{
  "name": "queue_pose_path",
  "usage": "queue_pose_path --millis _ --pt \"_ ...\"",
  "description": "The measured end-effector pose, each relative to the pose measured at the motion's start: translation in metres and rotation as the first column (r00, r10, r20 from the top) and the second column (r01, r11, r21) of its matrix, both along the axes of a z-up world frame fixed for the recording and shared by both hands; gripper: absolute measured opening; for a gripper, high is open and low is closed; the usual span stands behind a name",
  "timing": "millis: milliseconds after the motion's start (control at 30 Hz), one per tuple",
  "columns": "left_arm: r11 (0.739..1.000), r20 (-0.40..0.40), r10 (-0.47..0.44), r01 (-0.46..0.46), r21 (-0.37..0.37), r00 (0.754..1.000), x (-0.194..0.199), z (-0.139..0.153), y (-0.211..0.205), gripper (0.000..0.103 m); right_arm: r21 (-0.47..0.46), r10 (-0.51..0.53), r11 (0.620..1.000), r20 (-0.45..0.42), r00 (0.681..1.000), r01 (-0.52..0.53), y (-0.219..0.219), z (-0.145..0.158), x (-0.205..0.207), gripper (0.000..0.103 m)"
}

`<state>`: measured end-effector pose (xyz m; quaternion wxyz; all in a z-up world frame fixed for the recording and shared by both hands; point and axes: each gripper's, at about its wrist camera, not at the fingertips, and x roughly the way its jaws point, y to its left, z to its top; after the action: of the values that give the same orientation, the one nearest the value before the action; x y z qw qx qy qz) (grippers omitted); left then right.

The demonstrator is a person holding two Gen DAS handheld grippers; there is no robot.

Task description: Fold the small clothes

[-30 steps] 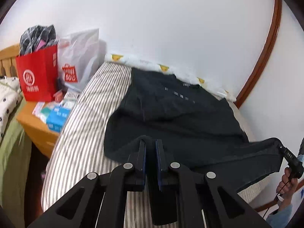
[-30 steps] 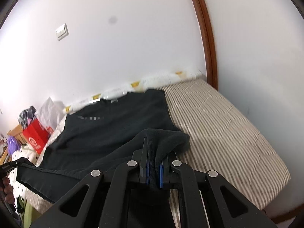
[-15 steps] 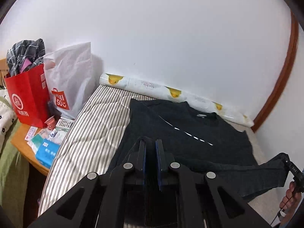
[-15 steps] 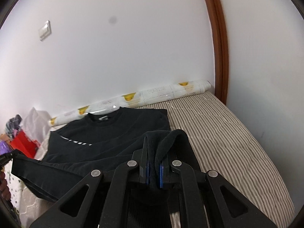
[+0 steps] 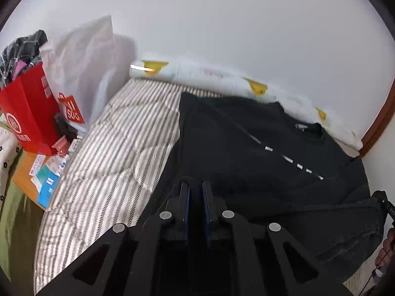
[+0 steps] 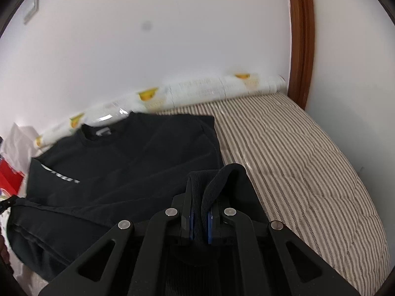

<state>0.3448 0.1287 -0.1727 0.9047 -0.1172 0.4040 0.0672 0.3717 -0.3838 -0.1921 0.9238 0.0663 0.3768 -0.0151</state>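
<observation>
A black long-sleeved shirt (image 5: 246,148) lies on the striped bed, its collar toward the wall; it also shows in the right wrist view (image 6: 138,157). My left gripper (image 5: 196,192) is shut on the shirt's near hem and holds it lifted over the shirt's body. My right gripper (image 6: 200,197) is shut on the hem's other end, where a ribbed fold of cloth bulges up between the pads. The raised hem stretches between the two grippers above the lower half of the shirt.
The striped mattress (image 6: 296,153) has bare room to the shirt's right and left (image 5: 118,148). A printed roll (image 5: 197,74) lies along the wall. A red bag (image 5: 24,113), a white bag (image 5: 81,61) and small boxes (image 5: 47,180) sit on a wooden side table at left.
Both grippers have carried the lifted hem forward toward the collar and the wall. The shirt's chest and collar now sit nearer and larger in both views.
</observation>
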Motion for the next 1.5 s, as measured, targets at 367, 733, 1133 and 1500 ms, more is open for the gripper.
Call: queue_pose_path --millis 367,733,1133,1500 --pt "0.997 -0.017 -0.062 0.063 0.053 0.998 -0.025 0.013 -0.011 0.039 -0.075 -0.002 0.997 -0.045 0.999 -0.001 -0.003 0.012 -0.046 0.051" --pt "0.993 0.014 -0.058 0.059 -0.102 0.998 -0.121 0.006 0.005 0.064 0.023 -0.028 0.999 -0.066 0.997 0.030 -0.032 -0.002 -0.148 0.068" --pt "0.949 -0.036 -0.012 0.000 -0.317 0.999 -0.145 -0.036 0.026 0.064 0.064 -0.041 0.997 -0.105 0.994 0.048 -0.033 -0.028 -0.163 0.061" --pt "0.914 -0.040 -0.003 -0.014 -0.405 0.999 -0.118 -0.044 0.035 0.066 0.205 -0.118 0.969 -0.118 0.986 0.140 -0.043 -0.029 -0.124 0.062"
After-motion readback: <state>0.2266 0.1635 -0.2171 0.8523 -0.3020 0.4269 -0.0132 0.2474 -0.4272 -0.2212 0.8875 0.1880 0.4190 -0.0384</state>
